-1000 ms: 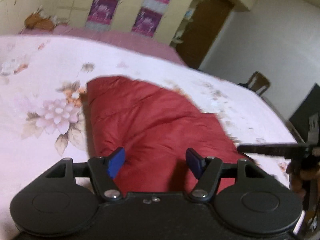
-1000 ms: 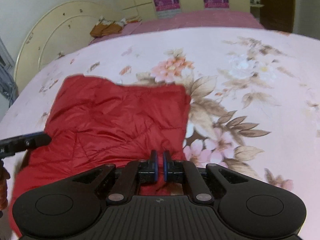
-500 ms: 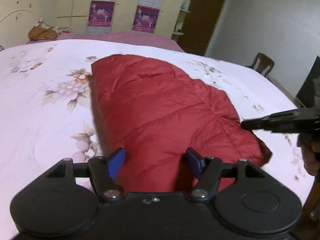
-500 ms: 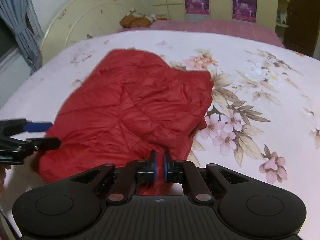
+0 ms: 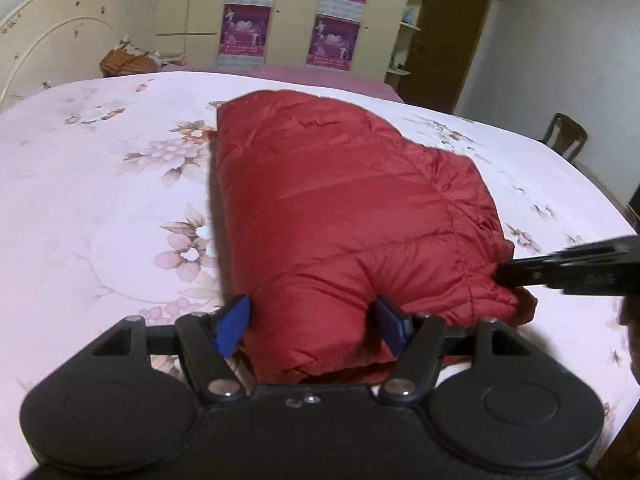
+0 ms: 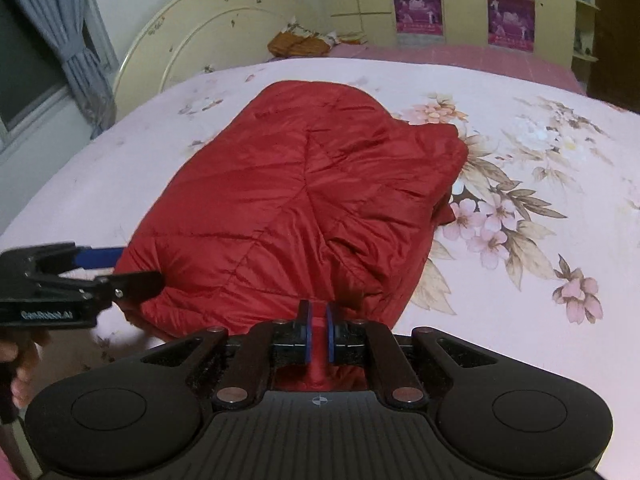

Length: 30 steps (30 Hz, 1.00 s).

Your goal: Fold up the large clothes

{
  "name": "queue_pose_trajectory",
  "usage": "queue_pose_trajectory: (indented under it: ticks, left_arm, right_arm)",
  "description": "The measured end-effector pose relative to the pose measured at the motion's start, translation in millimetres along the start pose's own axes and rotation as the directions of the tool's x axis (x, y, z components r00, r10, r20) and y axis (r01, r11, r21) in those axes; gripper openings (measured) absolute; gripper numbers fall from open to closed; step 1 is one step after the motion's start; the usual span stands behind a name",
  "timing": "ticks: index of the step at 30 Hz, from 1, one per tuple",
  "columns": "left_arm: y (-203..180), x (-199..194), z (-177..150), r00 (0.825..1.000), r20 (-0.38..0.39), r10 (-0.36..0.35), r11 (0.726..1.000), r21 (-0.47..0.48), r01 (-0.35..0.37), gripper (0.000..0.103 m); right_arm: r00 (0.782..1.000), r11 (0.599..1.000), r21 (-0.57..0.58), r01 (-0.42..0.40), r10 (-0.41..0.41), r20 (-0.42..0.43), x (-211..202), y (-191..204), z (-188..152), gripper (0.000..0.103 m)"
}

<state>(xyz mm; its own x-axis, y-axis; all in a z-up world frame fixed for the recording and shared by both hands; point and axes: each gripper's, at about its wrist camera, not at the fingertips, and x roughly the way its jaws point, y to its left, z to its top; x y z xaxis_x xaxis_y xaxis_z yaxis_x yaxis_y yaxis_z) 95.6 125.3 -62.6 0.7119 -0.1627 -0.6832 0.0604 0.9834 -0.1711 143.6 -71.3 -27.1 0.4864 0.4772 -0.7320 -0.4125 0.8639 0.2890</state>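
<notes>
A puffy red quilted jacket [image 5: 340, 208] lies folded on the floral pink bed [image 5: 100, 200]. My left gripper [image 5: 312, 326] holds the near left corner: a thick fold of the jacket fills the wide gap between its blue pads. In the right wrist view that gripper [image 6: 132, 268] straddles the jacket's [image 6: 300, 200] left corner. My right gripper [image 6: 317, 332] is shut on a thin pinch of red fabric at the near edge. From the left wrist view it [image 5: 508, 276] touches the jacket's right corner.
The bed sheet [image 6: 520, 320] spreads wide on all sides of the jacket. A cream headboard [image 6: 208, 32] and a grey curtain [image 6: 80, 52] stand at the far left. Wardrobe doors with purple posters [image 5: 280, 20], a dark door [image 5: 452, 40] and a wooden chair [image 5: 566, 136] line the back.
Both grippers have swept sideways across the bed with the jacket's near edge held. The jacket has come round with them and now lies straight ahead in both views.
</notes>
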Motion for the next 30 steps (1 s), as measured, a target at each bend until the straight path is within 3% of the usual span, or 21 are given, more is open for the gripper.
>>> queue_pose_trajectory:
  ticks: [4, 6, 7, 8, 9, 10, 18, 30]
  left_arm:
    - [-19, -35, 2, 0.999, 0.042, 0.029, 0.999, 0.017, -0.03, 0.065]
    - [-30, -54, 0, 0.995, 0.078, 0.062, 0.998, 0.004, -0.063, 0.098]
    - [-38, -66, -4, 0.985, 0.13, 0.116, 0.993, -0.002, -0.117, 0.103]
    - [-45, -74, -7, 0.977, 0.154, 0.148, 0.989, 0.001, -0.15, 0.103]
    - [-51, -82, -9, 0.977, 0.154, 0.149, 0.988, 0.004, -0.151, 0.103]
    - [-55, -89, -11, 0.979, 0.15, 0.135, 0.991, -0.002, -0.137, 0.103]
    - [-87, -137, -29, 0.971, 0.177, 0.16, 0.985, 0.028, -0.168, 0.103]
    - [-116, -184, -64, 0.969, 0.197, 0.145, 0.988, 0.013, -0.151, 0.103]
  right_arm:
    - [0.996, 1.0, 0.0, 0.026, -0.026, 0.082, -48, 10, -7, 0.005]
    - [0.993, 0.999, 0.0, 0.05, -0.049, 0.104, -67, 15, -12, 0.006]
    - [0.99, 0.996, 0.002, 0.084, -0.083, 0.112, -76, 19, -15, 0.009]
    - [0.985, 0.992, 0.008, 0.128, -0.128, 0.119, -82, 22, -17, 0.059]
    - [0.973, 0.985, 0.015, 0.175, -0.175, 0.15, -92, 26, -22, 0.098]
    - [0.963, 0.984, -0.004, 0.179, -0.174, 0.204, -103, 30, -28, 0.1]
    - [0.951, 0.971, 0.047, 0.234, -0.238, 0.199, -141, 59, -49, 0.103]
    - [0.94, 0.961, 0.056, 0.269, -0.275, 0.203, -204, 93, -102, 0.103]
